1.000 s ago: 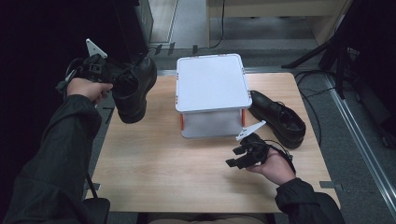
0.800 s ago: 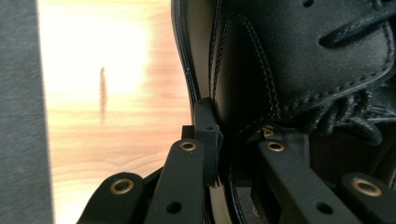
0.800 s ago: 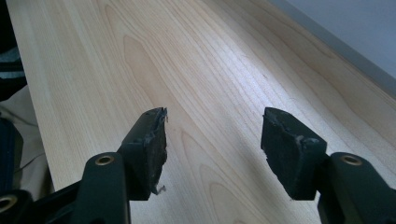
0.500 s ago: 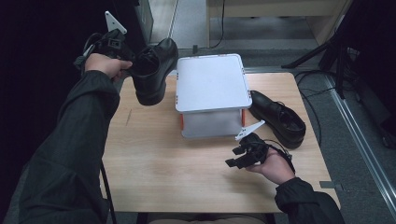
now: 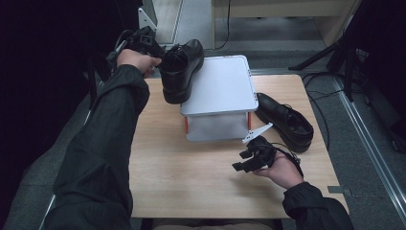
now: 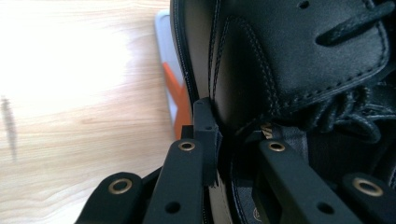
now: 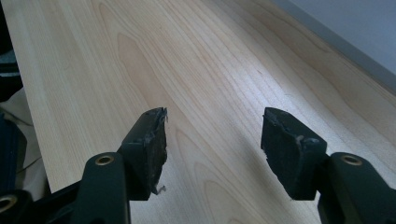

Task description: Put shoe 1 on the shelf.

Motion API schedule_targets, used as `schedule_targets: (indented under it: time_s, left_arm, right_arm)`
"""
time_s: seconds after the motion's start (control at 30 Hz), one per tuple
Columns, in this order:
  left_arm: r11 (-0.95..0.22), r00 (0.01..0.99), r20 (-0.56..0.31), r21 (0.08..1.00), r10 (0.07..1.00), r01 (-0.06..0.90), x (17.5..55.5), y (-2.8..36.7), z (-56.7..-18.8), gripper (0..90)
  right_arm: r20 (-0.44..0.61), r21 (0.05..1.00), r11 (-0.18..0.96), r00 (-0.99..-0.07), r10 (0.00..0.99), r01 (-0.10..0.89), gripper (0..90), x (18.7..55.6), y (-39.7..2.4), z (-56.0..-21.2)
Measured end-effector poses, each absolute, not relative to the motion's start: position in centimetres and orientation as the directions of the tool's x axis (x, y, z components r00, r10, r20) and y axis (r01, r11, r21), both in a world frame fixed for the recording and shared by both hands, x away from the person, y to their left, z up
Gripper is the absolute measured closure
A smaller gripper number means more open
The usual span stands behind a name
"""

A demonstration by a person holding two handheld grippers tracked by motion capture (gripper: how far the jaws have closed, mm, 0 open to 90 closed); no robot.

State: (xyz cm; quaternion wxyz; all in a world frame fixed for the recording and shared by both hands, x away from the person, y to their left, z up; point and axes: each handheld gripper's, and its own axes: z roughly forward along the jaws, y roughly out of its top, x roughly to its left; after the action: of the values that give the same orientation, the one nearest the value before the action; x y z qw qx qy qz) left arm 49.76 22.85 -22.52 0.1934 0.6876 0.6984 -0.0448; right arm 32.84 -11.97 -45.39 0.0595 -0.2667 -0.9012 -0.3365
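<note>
Two black shoes appear from above: the left gripper (image 5: 155,50) holds one shoe (image 5: 180,69) aloft beside the white box (image 5: 222,88), the other shoe (image 5: 285,120) rests on the desk (image 5: 191,167). Close up, its fingers (image 6: 205,128) pinch the shoe's collar. The right gripper (image 7: 212,149) hovers over bare wood, fingers spread.

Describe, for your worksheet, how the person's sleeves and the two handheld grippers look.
Both forearms wear dark long sleeves. The left gripper and right gripper are black, each topped with a grey three-cornered plate. Their flat black plastic jaws carry brass-coloured rivets; the right gripper's dark pads look worn and frayed.

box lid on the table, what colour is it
The box lid is plain white or very pale grey, clearest in the high view.
</note>
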Motion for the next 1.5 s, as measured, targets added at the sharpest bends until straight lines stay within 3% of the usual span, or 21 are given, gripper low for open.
schedule_targets:
  time_s: [0.33, 0.77, 1.1, 1.5]
  left_arm:
    - [0.038, 0.023, -0.316, 0.185, 0.949, 0.982, 50.6, 19.8, -24.4, 82.5]
    - [0.061, 0.006, -0.389, 0.158, 0.921, 0.986, 49.5, 18.2, -24.8, 74.9]
    - [0.036, 0.030, -0.373, 0.170, 0.927, 0.985, 49.2, 18.0, -25.3, 72.9]
    - [0.000, 0.086, -0.417, 0.202, 0.905, 0.979, 49.0, 18.9, -25.1, 61.3]
  right_arm:
    - [0.278, 0.575, 0.634, -0.853, 0.442, 0.516, 41.4, 32.7, -12.0, -45.4]
    - [0.271, 0.577, 0.638, -0.857, 0.439, 0.510, 41.4, 32.3, -12.1, -45.2]
    - [0.273, 0.582, 0.627, -0.851, 0.449, 0.518, 41.4, 32.3, -12.4, -45.1]
    - [0.298, 0.584, 0.602, -0.834, 0.465, 0.545, 41.4, 32.8, -12.6, -45.2]
